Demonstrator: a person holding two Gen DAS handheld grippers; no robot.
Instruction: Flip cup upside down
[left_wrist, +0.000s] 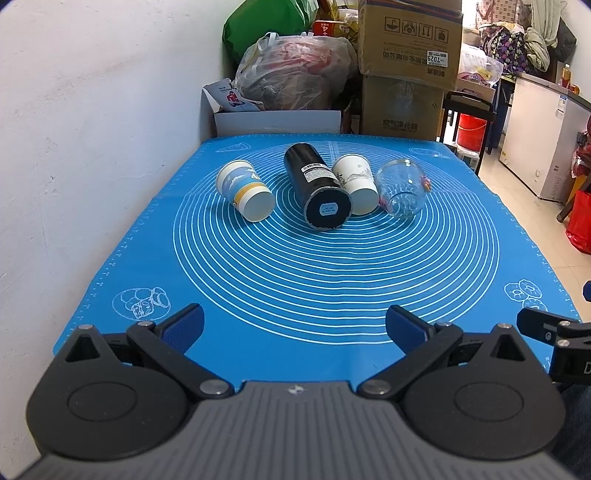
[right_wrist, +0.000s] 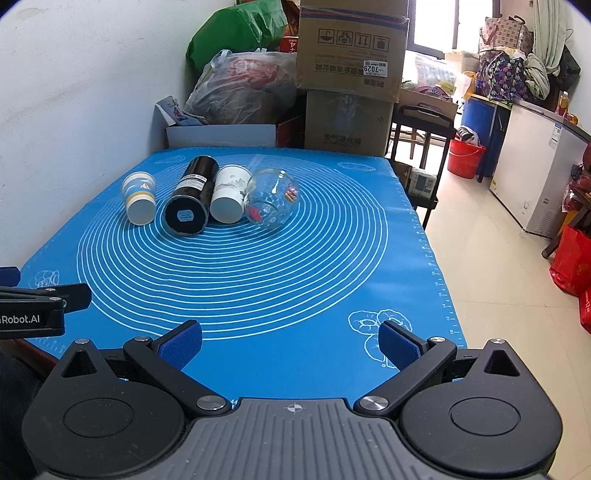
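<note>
Several cups lie on their sides in a row on the blue mat (left_wrist: 295, 280), bases toward me: a blue-and-white paper cup (left_wrist: 245, 190), a black tumbler (left_wrist: 319, 188), a white paper cup (left_wrist: 356, 184) and a clear glass cup (left_wrist: 404, 188). They also show in the right wrist view: paper cup (right_wrist: 139, 197), tumbler (right_wrist: 190, 197), white cup (right_wrist: 229, 195), glass (right_wrist: 271, 199). My left gripper (left_wrist: 293, 328) is open and empty over the mat's near edge. My right gripper (right_wrist: 290, 345) is open and empty, to the right of the left one.
A white wall (left_wrist: 92, 147) runs along the table's left side. Cardboard boxes (left_wrist: 406, 66) and plastic bags (left_wrist: 295, 74) are stacked behind the table. A black chair (right_wrist: 421, 140), a red bucket (right_wrist: 465, 157) and tiled floor (right_wrist: 498, 277) lie to the right.
</note>
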